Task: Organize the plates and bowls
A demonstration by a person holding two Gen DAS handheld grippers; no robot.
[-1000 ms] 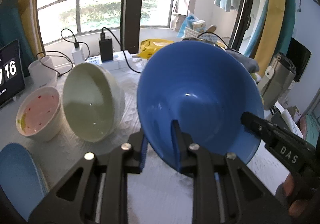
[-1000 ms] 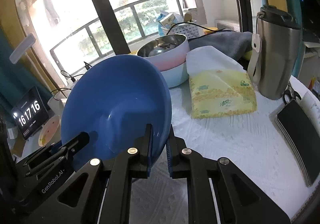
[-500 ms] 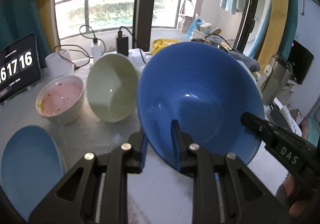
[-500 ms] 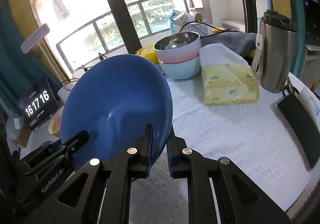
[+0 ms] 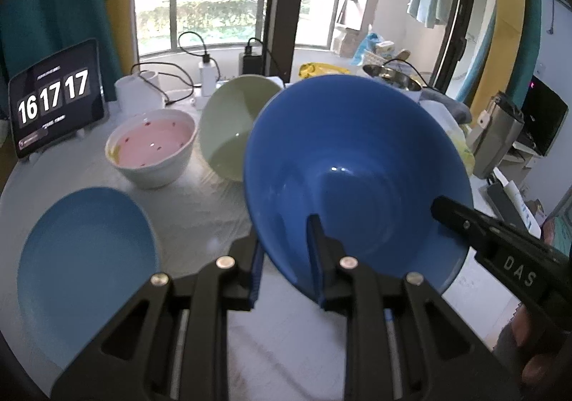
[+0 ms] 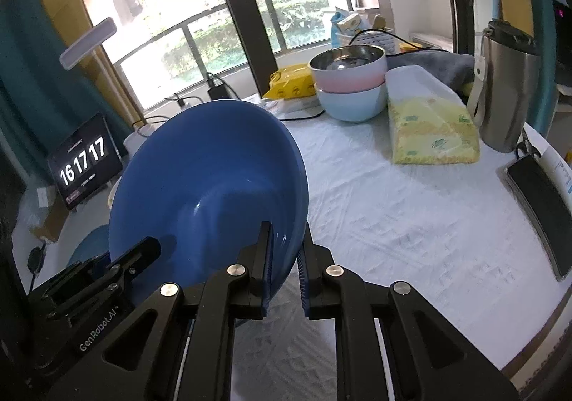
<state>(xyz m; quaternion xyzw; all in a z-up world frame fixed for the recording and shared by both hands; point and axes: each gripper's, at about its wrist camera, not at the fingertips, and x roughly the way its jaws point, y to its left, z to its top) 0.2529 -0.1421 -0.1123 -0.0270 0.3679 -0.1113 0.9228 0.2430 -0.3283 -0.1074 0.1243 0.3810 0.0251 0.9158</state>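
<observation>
Both grippers hold one large dark blue bowl (image 5: 357, 165) up in the air, tilted. My left gripper (image 5: 286, 233) is shut on its near rim. My right gripper (image 6: 286, 236) is shut on the opposite rim; the bowl also shows in the right wrist view (image 6: 207, 186). On the table to the left lie a light blue plate (image 5: 82, 258), a white bowl with a pink inside (image 5: 153, 150) and a pale green bowl (image 5: 232, 125) tipped on its side. A pink bowl stacked in a light blue bowl (image 6: 352, 93) stands at the back.
A clock tablet (image 5: 57, 97) stands at the back left with chargers and cables beside it. A tissue pack (image 6: 429, 129), a steel flask (image 6: 507, 89) and a black phone (image 6: 540, 211) lie to the right. A white cloth (image 6: 411, 222) covers the table.
Both grippers have risen and pulled back with the blue bowl. More of the table, the light blue plate and the clock tablet have come into view.
</observation>
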